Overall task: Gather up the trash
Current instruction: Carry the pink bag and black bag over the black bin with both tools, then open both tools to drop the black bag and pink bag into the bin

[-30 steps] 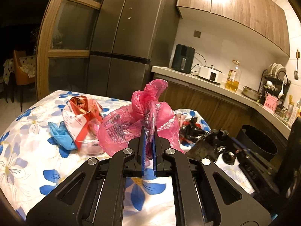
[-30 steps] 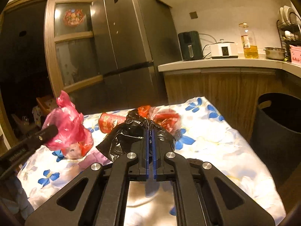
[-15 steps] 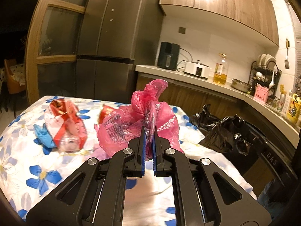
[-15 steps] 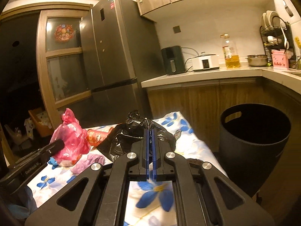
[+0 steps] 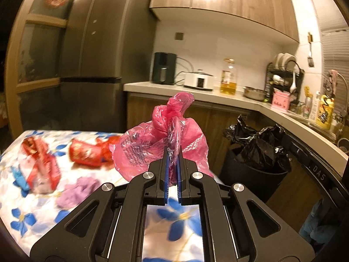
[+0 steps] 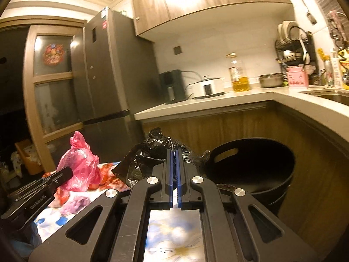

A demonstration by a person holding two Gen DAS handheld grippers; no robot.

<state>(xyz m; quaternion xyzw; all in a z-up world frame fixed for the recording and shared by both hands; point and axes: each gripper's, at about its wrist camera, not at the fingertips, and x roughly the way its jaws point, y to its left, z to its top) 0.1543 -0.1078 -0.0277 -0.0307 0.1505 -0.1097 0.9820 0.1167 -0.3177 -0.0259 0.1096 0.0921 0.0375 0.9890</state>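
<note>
Both tongs, left gripper [image 5: 172, 152] clamped on pink bag [image 5: 161, 144] and right gripper [image 6: 173, 155] pinching black bag [image 6: 152, 152], should probably stay shut till they're over bin [image 6: 250, 163] just ahead-right.

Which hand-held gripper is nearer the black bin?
Right. The right hand-held gripper holds its black bag beside the black bin; the left hand-held gripper is farther, over the table.
</note>
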